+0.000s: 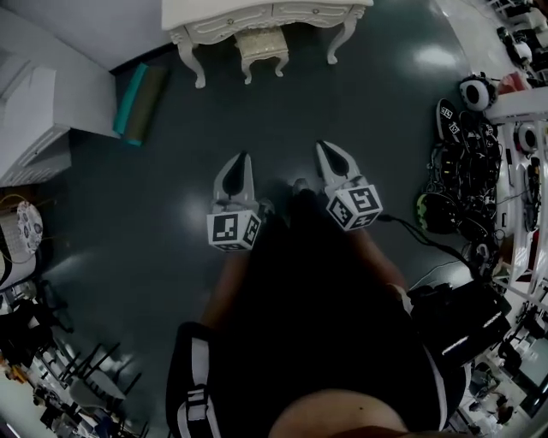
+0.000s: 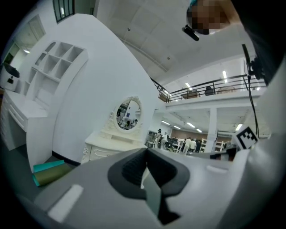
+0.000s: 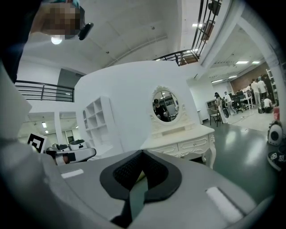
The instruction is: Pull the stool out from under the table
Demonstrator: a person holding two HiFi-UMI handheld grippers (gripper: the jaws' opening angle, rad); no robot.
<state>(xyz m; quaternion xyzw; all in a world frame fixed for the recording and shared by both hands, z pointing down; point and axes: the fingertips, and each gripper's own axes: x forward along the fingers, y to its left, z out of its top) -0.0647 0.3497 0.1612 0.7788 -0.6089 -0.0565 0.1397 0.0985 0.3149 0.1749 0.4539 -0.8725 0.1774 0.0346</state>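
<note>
The left gripper and the right gripper sit side by side near the middle of the head view. They are held out in front of the person. Both point toward 12 o'clock. The jaws of each one are pressed tight together, and there is nothing between them.

The stool is at 12 o'clock. It is tucked in between the curly legs of the white table. It is well apart from both grippers, with dark floor in between.

Two rolled mats, one teal and one green, lie on the floor at 10 o'clock, beside a white wall. A pile of black cables and gear lies at 3 o'clock.

In the right gripper view, an oval mirror stands on the table.
</note>
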